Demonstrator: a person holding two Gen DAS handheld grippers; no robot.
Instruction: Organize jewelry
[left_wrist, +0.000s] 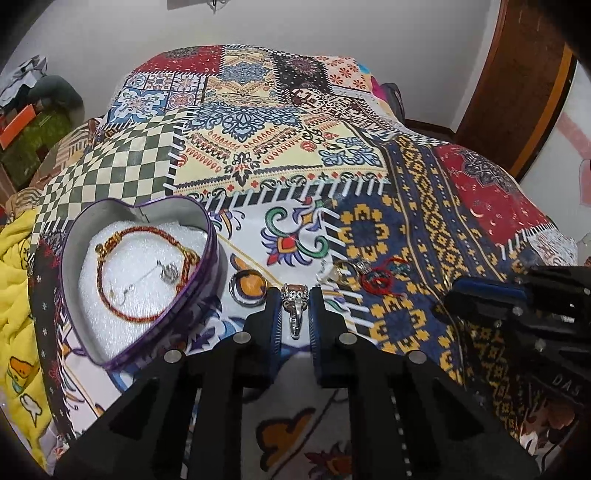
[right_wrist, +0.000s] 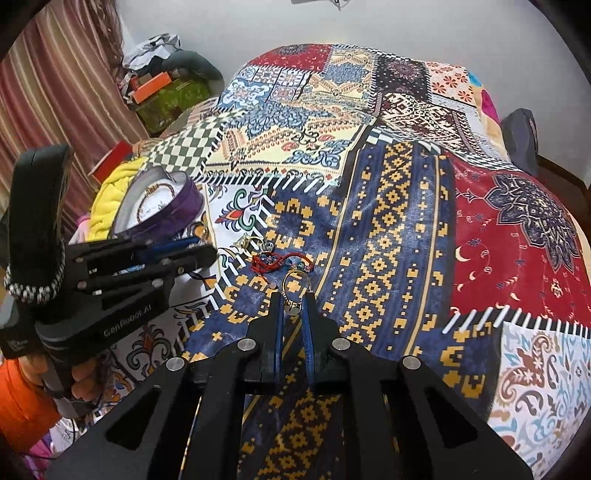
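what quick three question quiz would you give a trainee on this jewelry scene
1. True or false: the left claw grips a silver ring.
2. What does the right claw hold? A) gold ring B) red cord C) nothing
3. What shape is the tin holding the bracelet?

Key: 1 true; 2 A; 3 heart

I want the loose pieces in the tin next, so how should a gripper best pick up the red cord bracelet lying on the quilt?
Grip the red cord bracelet across its bunched cord, coming from above. It lies flat and limp on the quilt, offering no raised edge to come at sideways. Rings crowd it on the side toward the heart tin, so pinch the other end.
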